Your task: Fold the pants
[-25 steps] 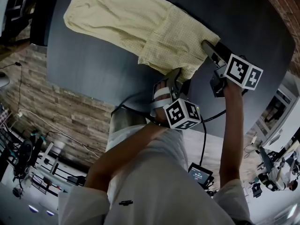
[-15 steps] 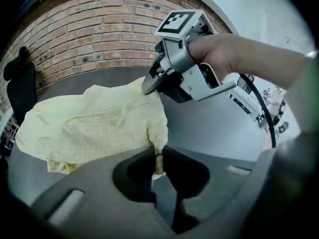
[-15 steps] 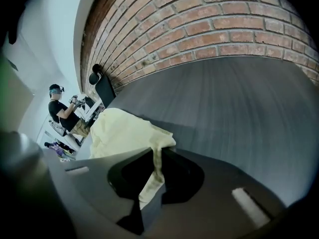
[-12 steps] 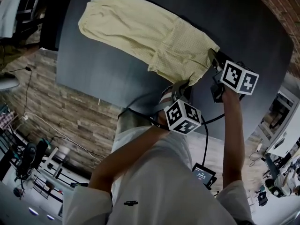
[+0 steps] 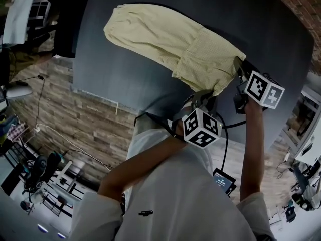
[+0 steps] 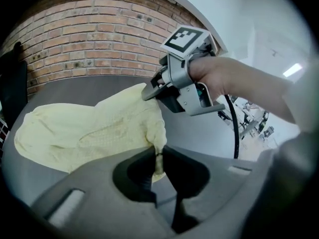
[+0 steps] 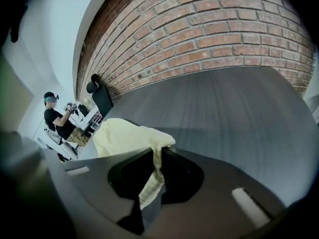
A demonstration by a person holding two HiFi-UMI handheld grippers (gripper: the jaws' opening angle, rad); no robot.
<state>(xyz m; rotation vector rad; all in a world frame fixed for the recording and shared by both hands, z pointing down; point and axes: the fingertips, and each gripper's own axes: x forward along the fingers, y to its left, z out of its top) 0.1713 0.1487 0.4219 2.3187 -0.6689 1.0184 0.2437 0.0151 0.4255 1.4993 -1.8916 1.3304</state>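
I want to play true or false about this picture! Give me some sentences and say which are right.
The pants are pale yellow. True.
The table is white. False: it is dark grey.
The left gripper holds nothing. False: its fingers, which have just been closing, pinch the pants' edge.
The right gripper grips the pants too. True; its fingers have just been closing as well.
A brick wall stands behind the table. True.

The right claw (image 7: 156, 152), just closed, grips yellow pants (image 7: 124, 133) above the grey table (image 7: 224, 113).
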